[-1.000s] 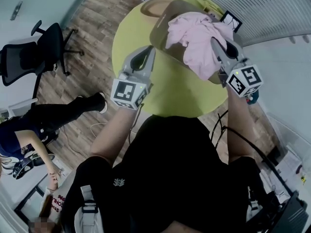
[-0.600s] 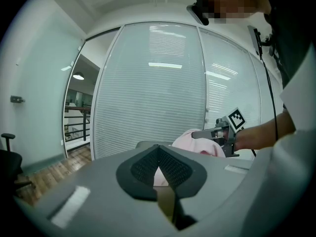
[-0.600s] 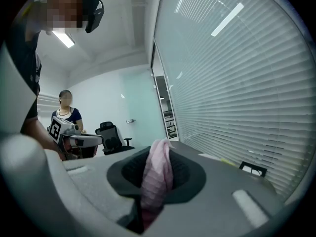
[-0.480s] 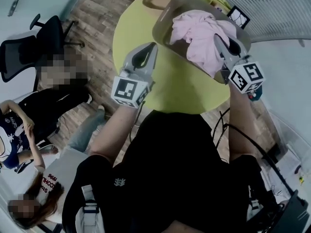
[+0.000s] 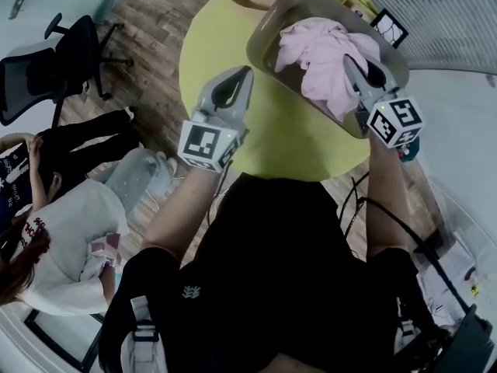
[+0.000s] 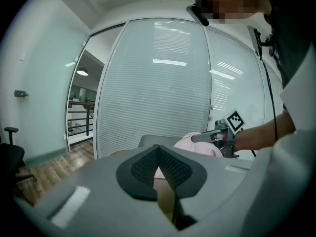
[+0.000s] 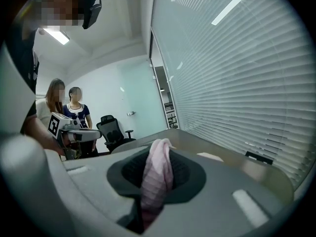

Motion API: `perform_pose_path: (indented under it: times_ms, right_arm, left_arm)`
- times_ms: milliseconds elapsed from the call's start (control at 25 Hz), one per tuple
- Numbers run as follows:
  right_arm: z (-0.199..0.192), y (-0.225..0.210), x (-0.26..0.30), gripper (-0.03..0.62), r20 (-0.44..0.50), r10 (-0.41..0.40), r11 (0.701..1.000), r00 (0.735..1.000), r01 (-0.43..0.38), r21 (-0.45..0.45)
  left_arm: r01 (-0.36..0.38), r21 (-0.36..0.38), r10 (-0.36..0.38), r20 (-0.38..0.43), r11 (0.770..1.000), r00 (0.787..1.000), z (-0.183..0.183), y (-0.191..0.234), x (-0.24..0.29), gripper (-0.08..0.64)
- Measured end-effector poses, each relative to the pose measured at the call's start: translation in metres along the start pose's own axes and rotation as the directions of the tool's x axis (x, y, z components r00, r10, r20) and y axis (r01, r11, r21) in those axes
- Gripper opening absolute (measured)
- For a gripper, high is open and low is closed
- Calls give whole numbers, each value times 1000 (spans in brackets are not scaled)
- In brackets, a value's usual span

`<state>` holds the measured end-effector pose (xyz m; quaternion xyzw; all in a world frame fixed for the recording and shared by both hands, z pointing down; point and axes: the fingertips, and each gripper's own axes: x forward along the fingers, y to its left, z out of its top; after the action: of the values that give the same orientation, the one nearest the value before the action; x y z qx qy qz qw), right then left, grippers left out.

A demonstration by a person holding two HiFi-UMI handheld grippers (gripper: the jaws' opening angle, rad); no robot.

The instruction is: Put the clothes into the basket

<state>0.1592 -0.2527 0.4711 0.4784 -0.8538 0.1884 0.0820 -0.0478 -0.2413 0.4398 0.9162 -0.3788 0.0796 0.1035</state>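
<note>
A pink garment (image 5: 322,57) hangs bunched over the grey basket (image 5: 268,33), which stands on the round yellow-green table (image 5: 221,41). My right gripper (image 5: 351,62) reaches over the basket's near rim and is shut on a fold of that garment. In the right gripper view the cloth (image 7: 157,174) runs up between the right gripper's (image 7: 158,157) dark pads. My left gripper (image 5: 245,72) hovers beside the basket's left wall, shut with nothing in it. In the left gripper view its pads (image 6: 170,164) meet in front of the pink garment (image 6: 197,144).
A black office chair (image 5: 54,68) stands on the wooden floor at the left. People (image 5: 62,231) are crouched or seated at the lower left. A glass wall with blinds (image 5: 450,14) runs behind the table. A marker card (image 5: 388,28) lies past the basket.
Both grippers stay almost where they were, the right one still holding the pink garment over the basket. The people at the left have shifted, and one in white has come into view.
</note>
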Motion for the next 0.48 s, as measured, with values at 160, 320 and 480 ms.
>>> perform_pose_path:
  times_ms: [160, 320, 480]
  right_arm:
    - [-5, 0, 7, 63, -16, 11, 1000, 1000, -11, 3]
    - [-13, 0, 18, 64, -46, 15, 1000, 999, -15, 0]
    - [-22, -3, 27, 64, -57, 19, 998, 998, -16, 56]
  left_arm:
    - [-10, -6, 10, -2, 1000, 1000, -3, 3, -2, 6]
    - [-21, -8, 21, -8, 1000, 1000, -6, 9, -5, 7]
    - [-34, -19, 34, -17, 999, 999, -12, 16, -8, 7]
